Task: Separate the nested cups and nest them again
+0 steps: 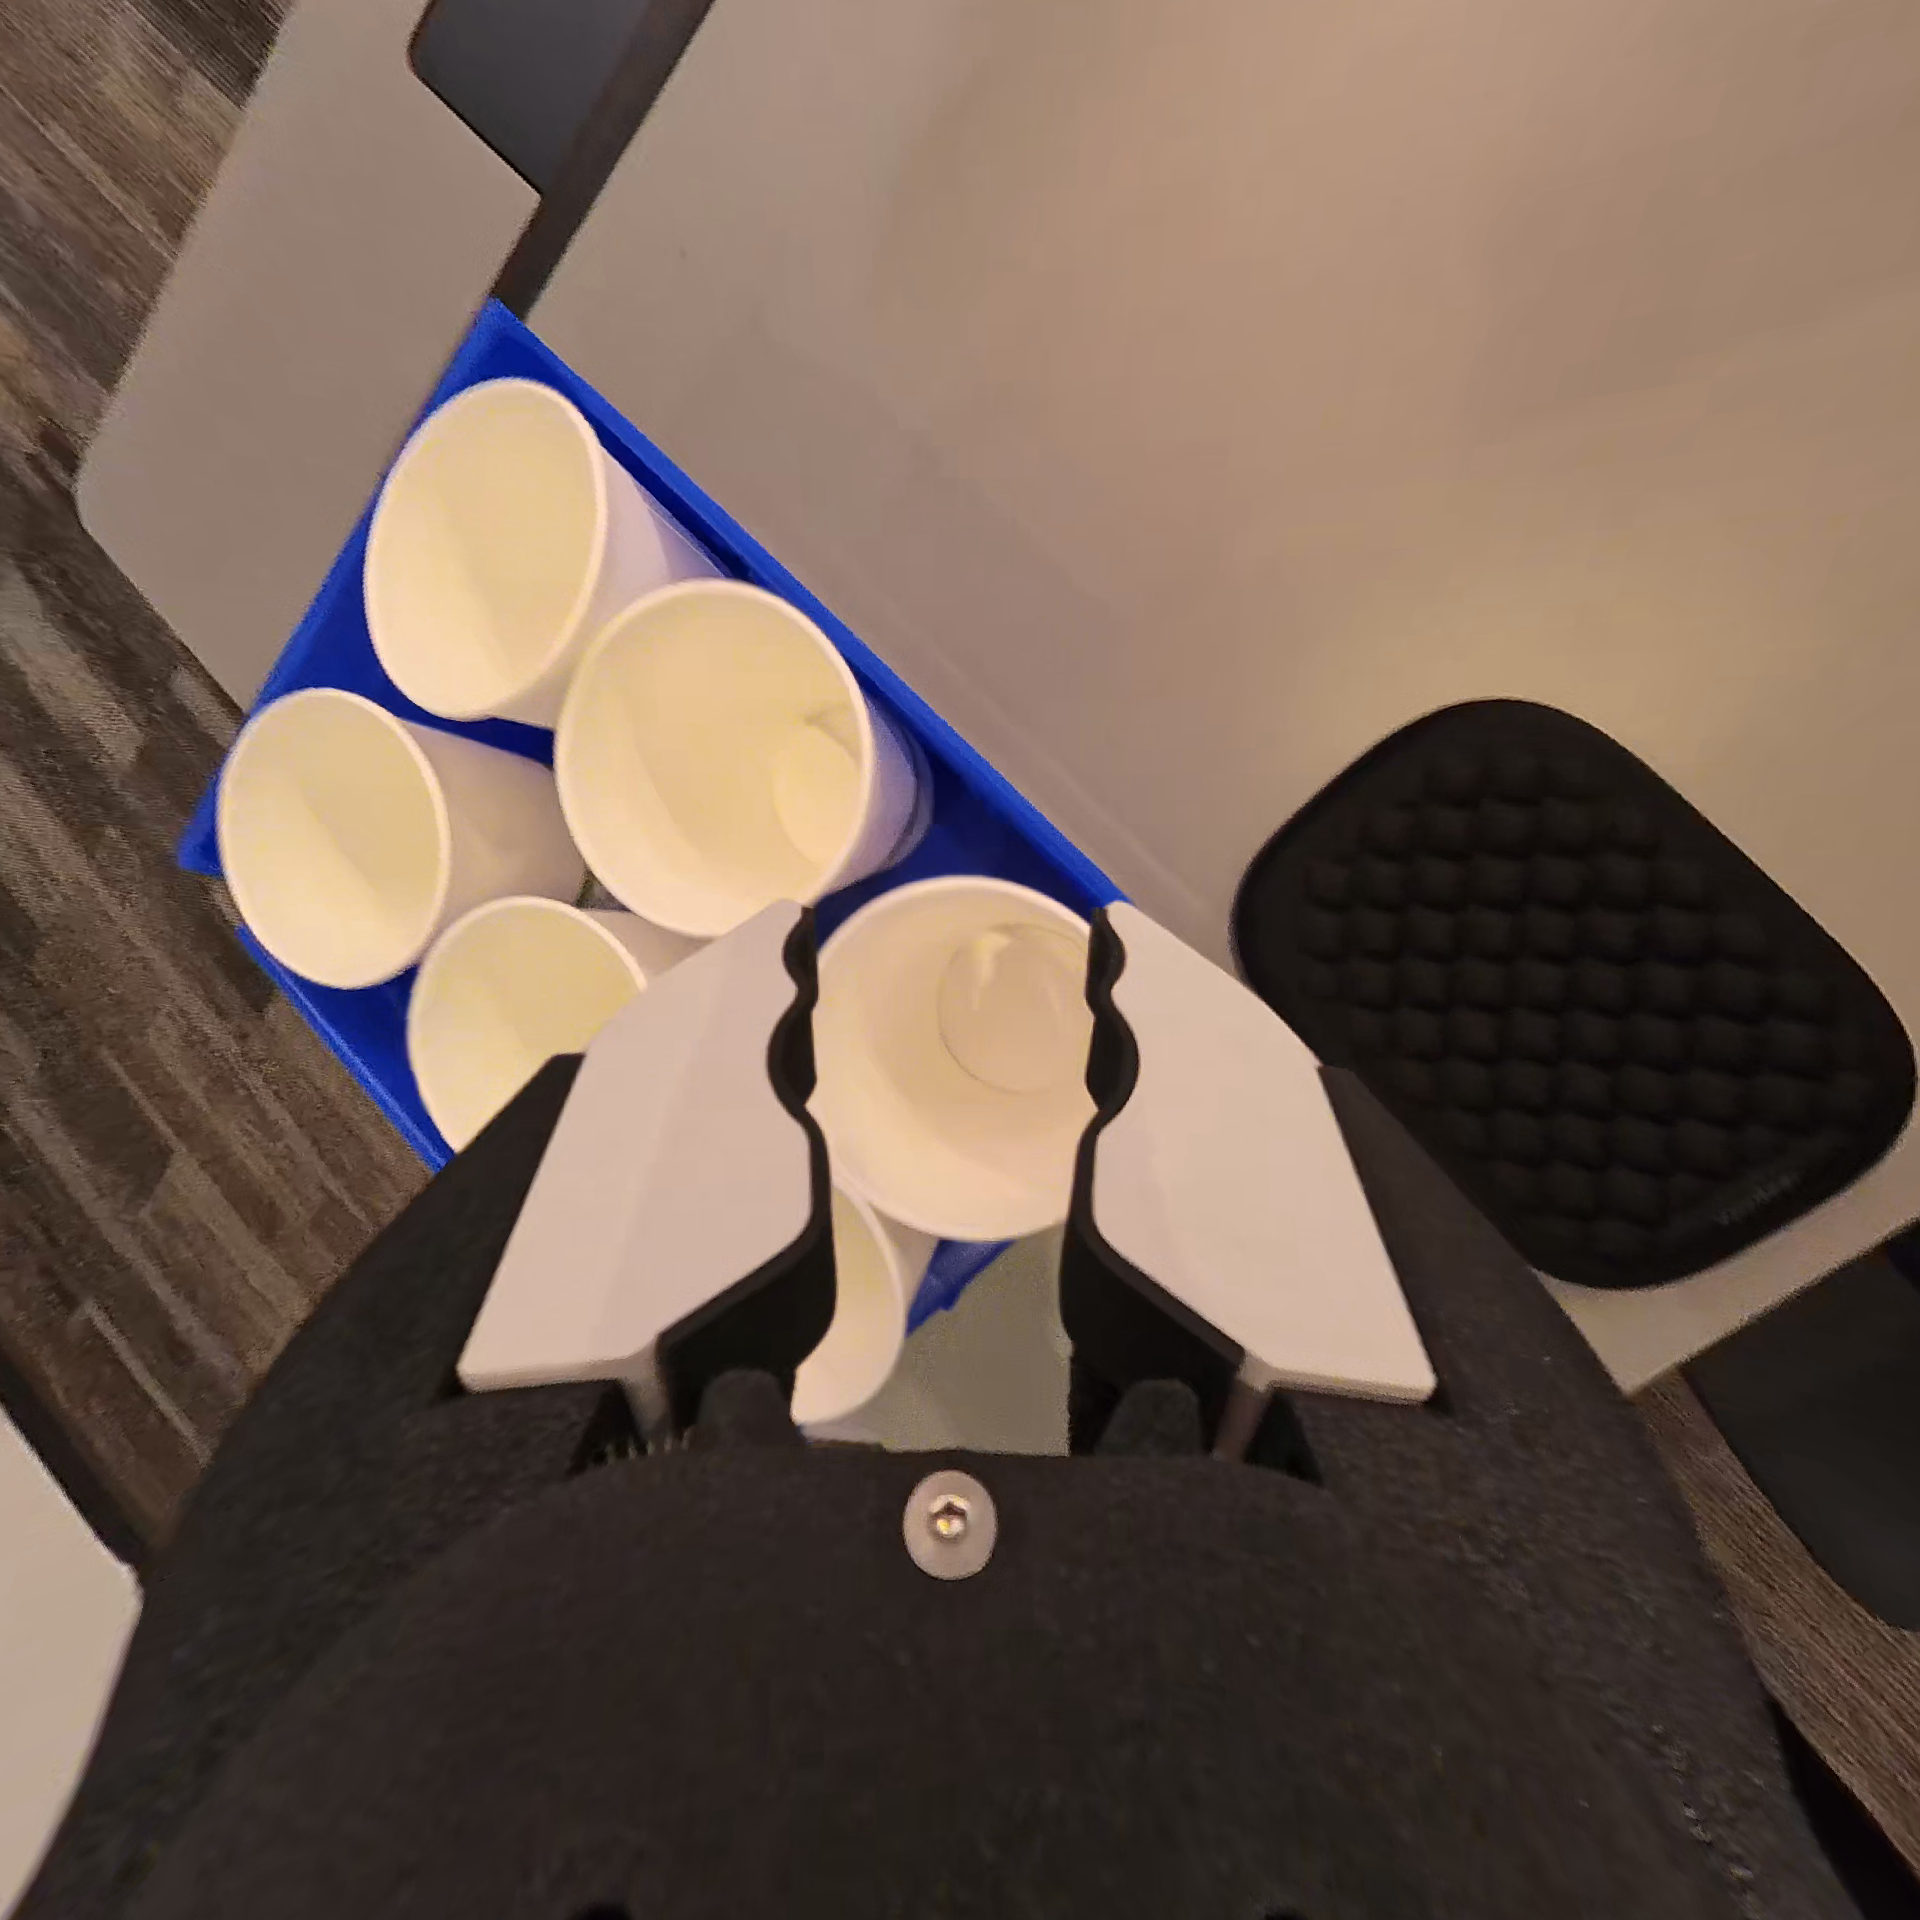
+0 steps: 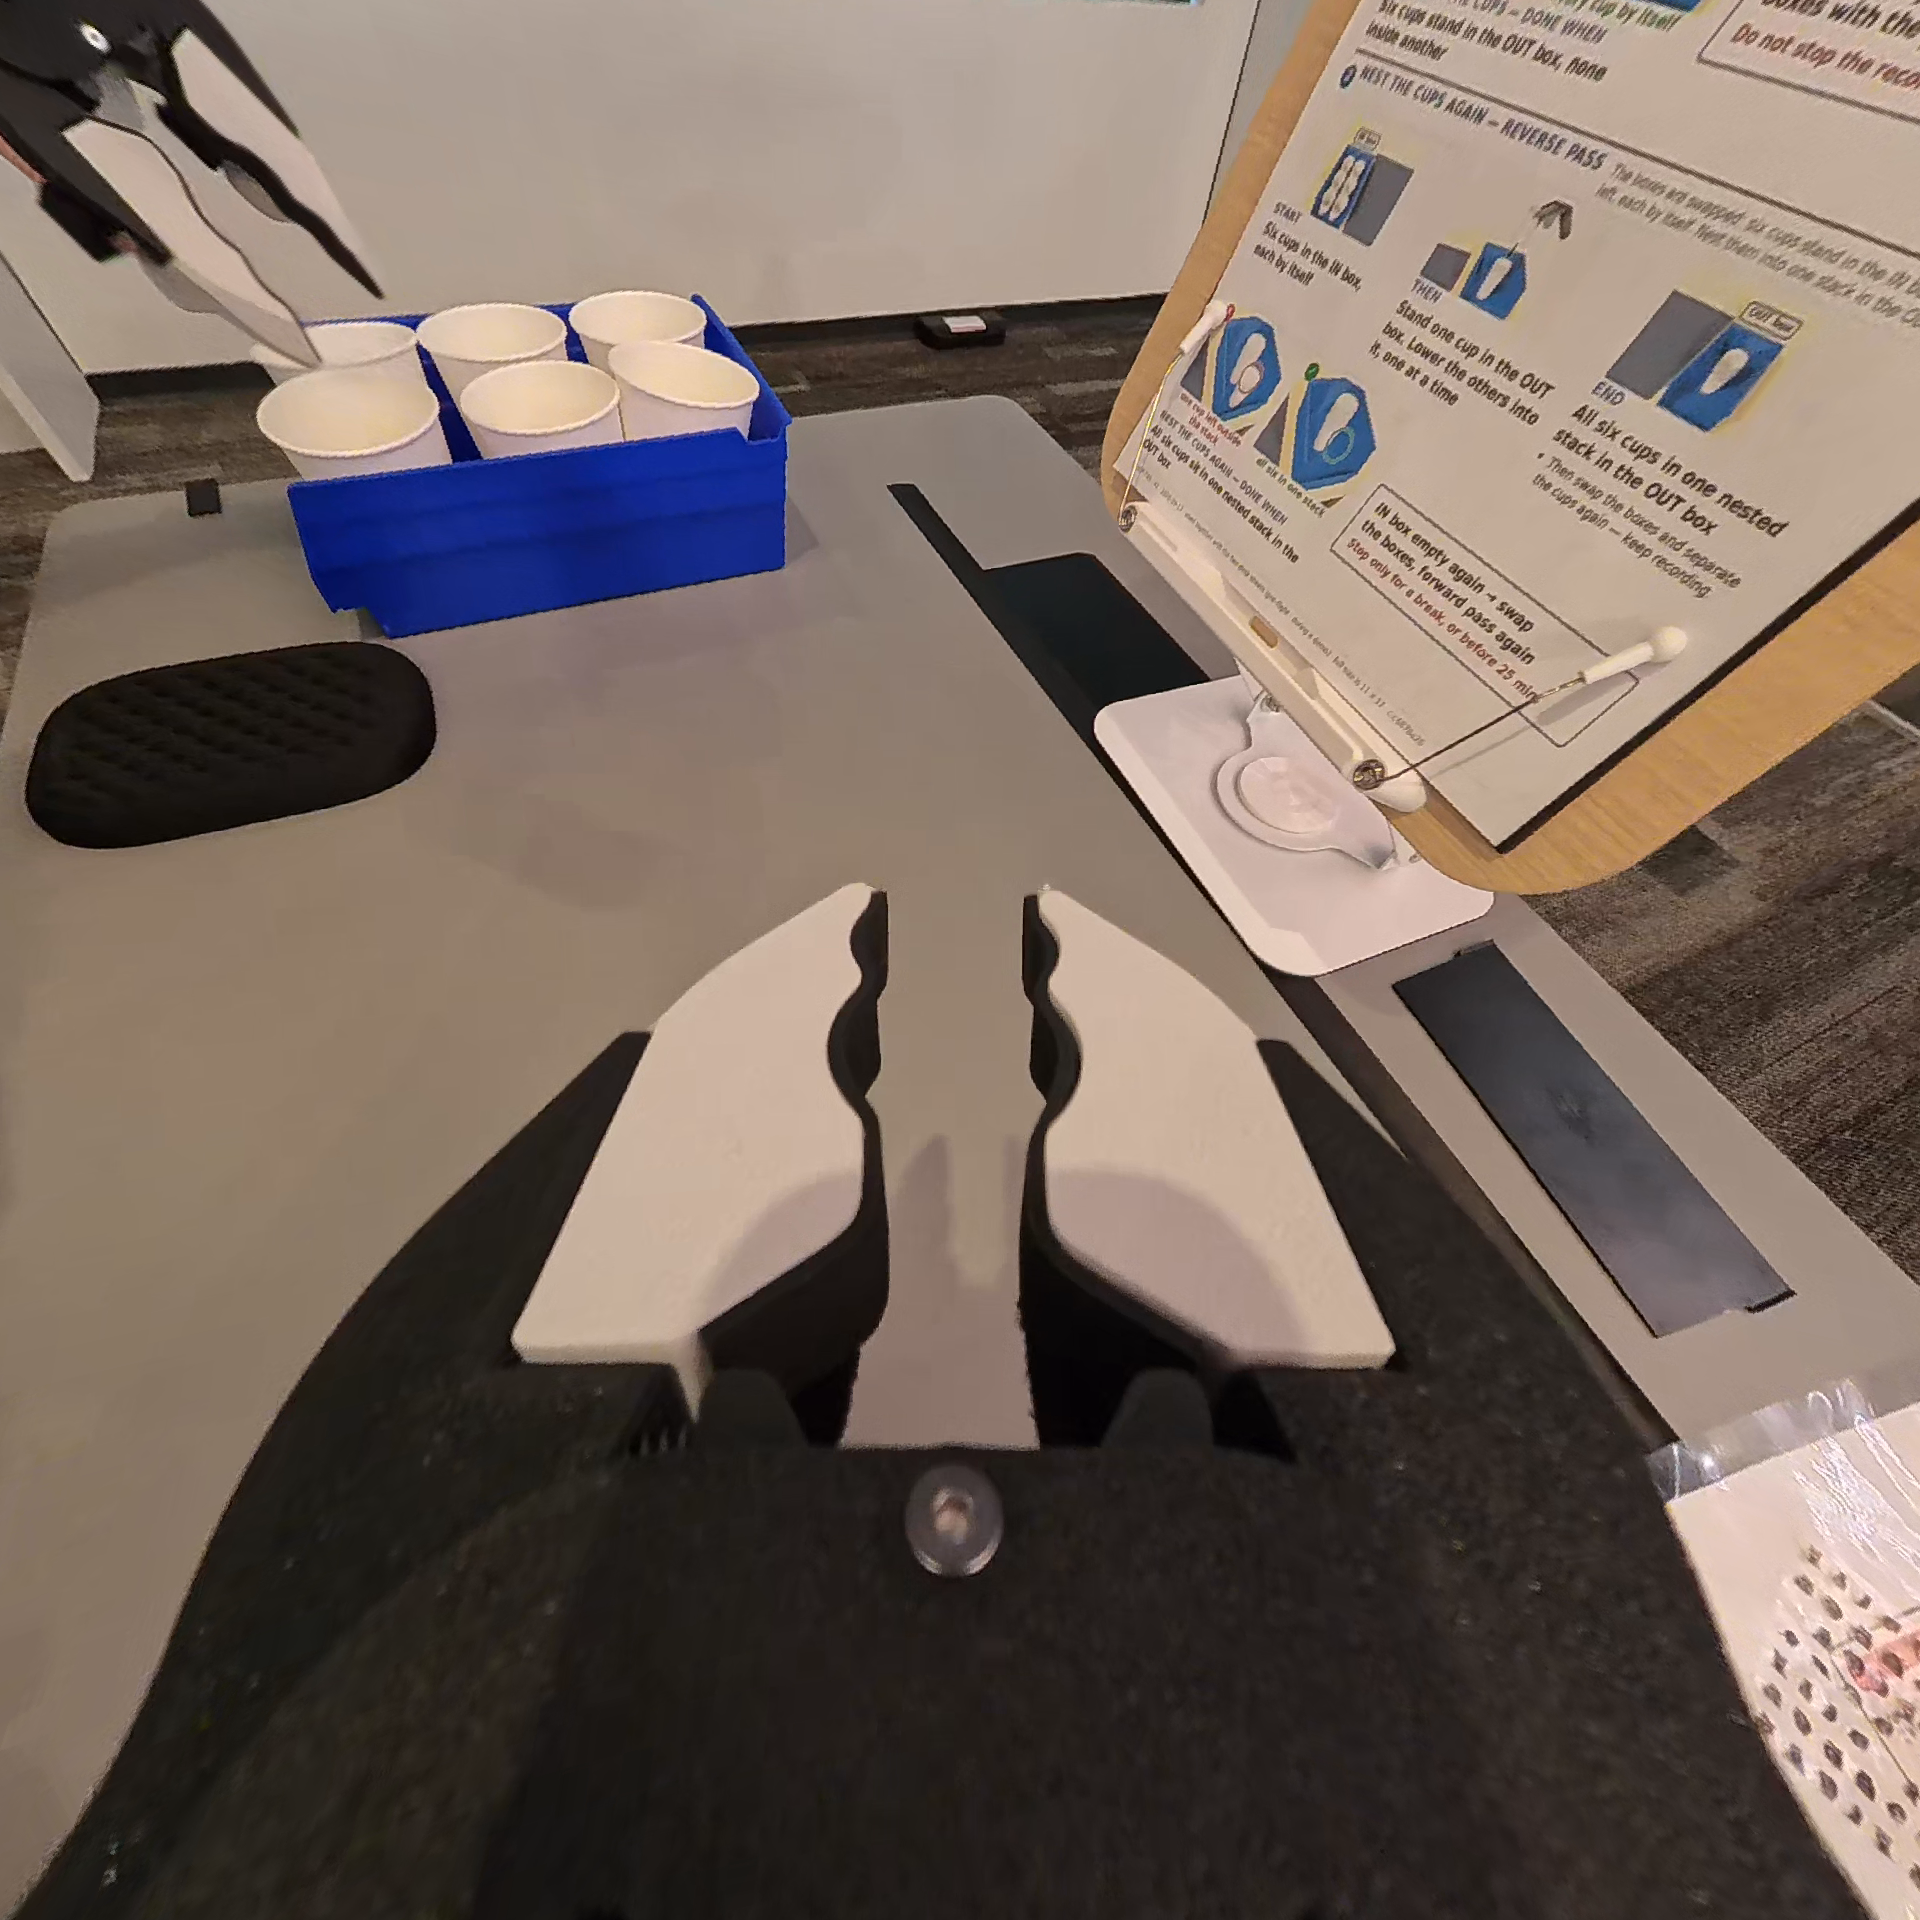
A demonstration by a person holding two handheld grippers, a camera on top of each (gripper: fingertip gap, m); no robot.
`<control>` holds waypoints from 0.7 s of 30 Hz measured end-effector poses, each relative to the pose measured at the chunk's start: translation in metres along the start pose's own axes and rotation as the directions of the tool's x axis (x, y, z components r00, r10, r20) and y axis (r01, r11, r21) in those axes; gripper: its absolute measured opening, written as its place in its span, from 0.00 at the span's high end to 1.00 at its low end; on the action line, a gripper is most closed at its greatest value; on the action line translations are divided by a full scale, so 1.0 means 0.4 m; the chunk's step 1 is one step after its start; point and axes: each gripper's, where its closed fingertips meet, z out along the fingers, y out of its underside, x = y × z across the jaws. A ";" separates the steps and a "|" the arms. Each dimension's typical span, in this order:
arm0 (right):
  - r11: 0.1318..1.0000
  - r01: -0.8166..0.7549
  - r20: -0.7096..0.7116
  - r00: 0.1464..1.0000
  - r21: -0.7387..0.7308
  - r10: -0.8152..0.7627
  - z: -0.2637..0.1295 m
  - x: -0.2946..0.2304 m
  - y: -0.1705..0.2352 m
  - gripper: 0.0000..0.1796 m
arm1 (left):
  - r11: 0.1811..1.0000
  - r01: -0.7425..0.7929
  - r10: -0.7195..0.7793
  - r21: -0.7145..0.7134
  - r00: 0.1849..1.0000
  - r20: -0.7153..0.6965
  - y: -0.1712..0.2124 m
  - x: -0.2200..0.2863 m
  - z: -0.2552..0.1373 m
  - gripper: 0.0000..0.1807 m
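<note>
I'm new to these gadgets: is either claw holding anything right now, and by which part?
Nothing is held. The left claw hangs open above the white paper cups in the blue plastic bin; the right claw is open over the grey table.

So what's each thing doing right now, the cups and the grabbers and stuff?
Cups: six, upright, separate, none nested, all in the bin.
Bin: on the table, full of cups.
Left gripper: jaws open, above the cups, holding nothing.
Right gripper: jaws open, empty, over bare table.
Pad: flat on the table, untouched.
Sheet: propped on a stand.
</note>
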 end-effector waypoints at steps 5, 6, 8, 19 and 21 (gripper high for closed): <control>1.000 0.000 0.012 1.000 -0.026 0.000 0.010 -0.005 0.011 0.87 | 0.999 -0.005 0.001 -0.048 0.998 -0.066 0.067 0.058 -0.014 0.72; 0.999 0.002 0.014 1.000 -0.032 -0.001 0.011 -0.007 0.014 0.87 | 0.998 -0.006 0.001 -0.063 0.997 -0.080 0.081 0.068 -0.011 0.73; 0.999 0.005 0.019 1.000 -0.043 -0.004 0.014 -0.009 0.019 0.87 | 0.997 -0.011 0.002 -0.082 0.995 -0.102 0.102 0.087 0.001 0.75; 0.997 -0.003 0.022 1.000 -0.083 0.005 0.014 -0.008 0.044 0.85 | 0.981 -0.062 0.041 -0.181 0.992 -0.119 0.174 0.109 0.106 0.91; 0.996 -0.009 0.023 1.000 -0.088 0.011 0.013 -0.006 0.049 0.85 | 0.982 -0.065 0.041 -0.180 0.990 -0.135 0.175 0.120 0.106 0.98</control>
